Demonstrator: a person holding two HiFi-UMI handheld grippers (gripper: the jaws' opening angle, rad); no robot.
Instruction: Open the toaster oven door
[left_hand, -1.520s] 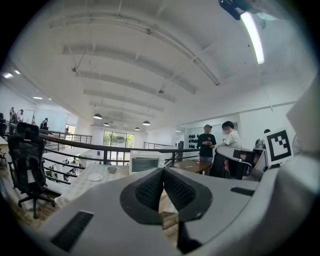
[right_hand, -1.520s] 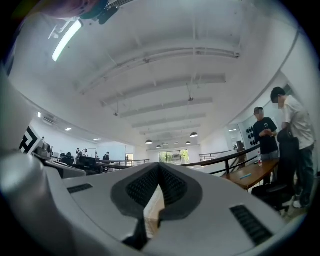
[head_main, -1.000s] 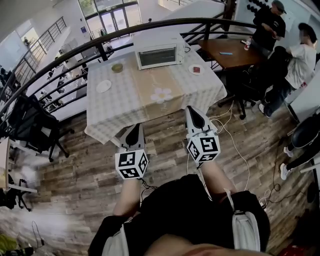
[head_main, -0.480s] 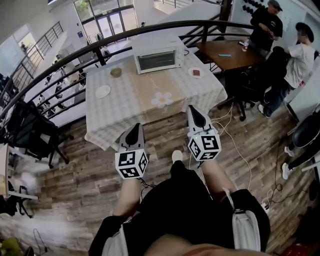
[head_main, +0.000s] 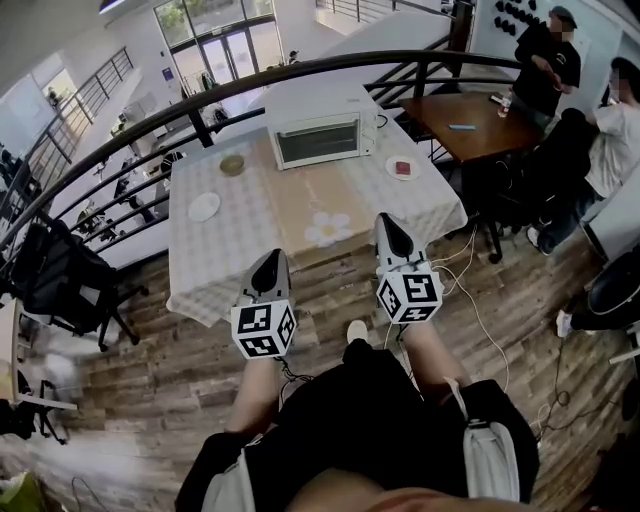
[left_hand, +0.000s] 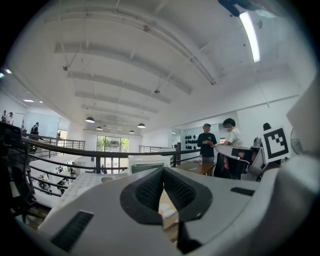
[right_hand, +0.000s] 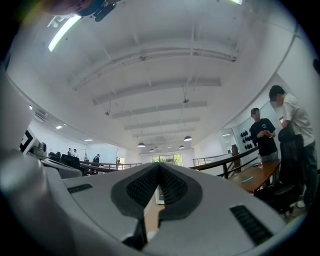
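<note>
A white toaster oven (head_main: 317, 131) stands at the far edge of a table (head_main: 420, 205) under a checked cloth; its glass door is closed. It also shows small in the left gripper view (left_hand: 145, 163). My left gripper (head_main: 269, 268) and right gripper (head_main: 392, 231) hover side by side over the wooden floor at the table's near edge, well short of the oven. Both point at the table with their jaws pressed together and nothing between them. In each gripper view the dark pads (left_hand: 150, 190) (right_hand: 145, 187) meet at the tips.
On the cloth lie a white plate (head_main: 204, 207), a small bowl (head_main: 232, 165), a dish with something red (head_main: 402, 168) and a flower-printed runner (head_main: 330, 229). A curved black railing (head_main: 130, 140) runs behind the table. Two people (head_main: 553, 60) stand by a brown table (head_main: 470, 115) at the right.
The whole view has shifted: the table and oven sit slightly closer and lower in the head view. Both grippers keep their places and stay shut.
</note>
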